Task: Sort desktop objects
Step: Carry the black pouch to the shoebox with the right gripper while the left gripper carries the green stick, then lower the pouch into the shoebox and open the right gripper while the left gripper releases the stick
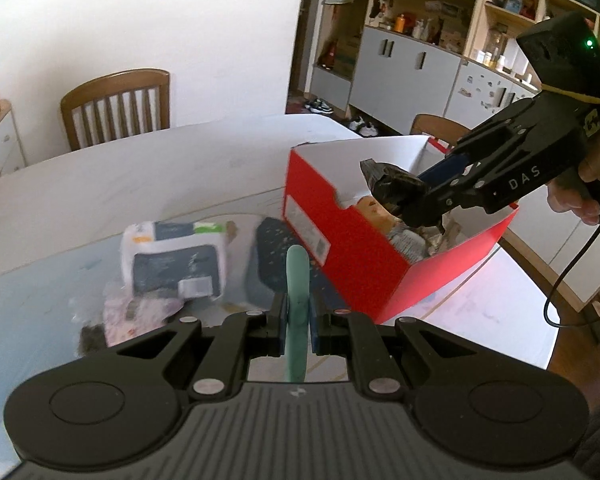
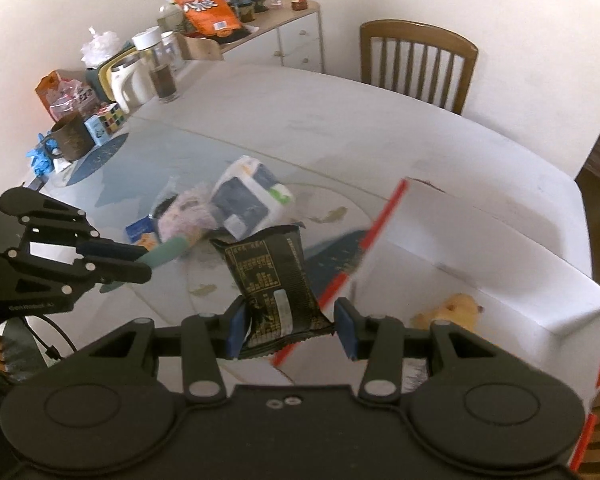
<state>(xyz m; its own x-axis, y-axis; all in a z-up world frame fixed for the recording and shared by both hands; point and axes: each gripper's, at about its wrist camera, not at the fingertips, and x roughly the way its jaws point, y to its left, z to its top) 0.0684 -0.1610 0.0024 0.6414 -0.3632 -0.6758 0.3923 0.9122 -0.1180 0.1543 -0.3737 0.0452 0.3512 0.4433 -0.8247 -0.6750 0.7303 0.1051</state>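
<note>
My left gripper (image 1: 297, 322) is shut on a teal green handle-like object (image 1: 297, 280), held above the table just left of the red box (image 1: 364, 264). It also shows in the right wrist view (image 2: 140, 258) with the teal object (image 2: 168, 252). My right gripper (image 2: 290, 326) stands open over the box's near edge with a black snack packet (image 2: 274, 280) between its pads, resting against the left pad. In the left wrist view the right gripper (image 1: 410, 196) and black packet (image 1: 392, 182) hang over the box's open top. The box (image 2: 480, 240) holds a yellowish toy (image 2: 458, 308) and other items.
A white-and-navy tissue pack (image 1: 176, 260), a pink fluffy item (image 2: 188, 216), a small blue box (image 2: 142, 232) and a dark speckled mat (image 1: 272, 256) lie on the white table (image 1: 140, 176). Mug, jars and a cube stand at the far-left edge (image 2: 72, 136). Wooden chairs stand behind.
</note>
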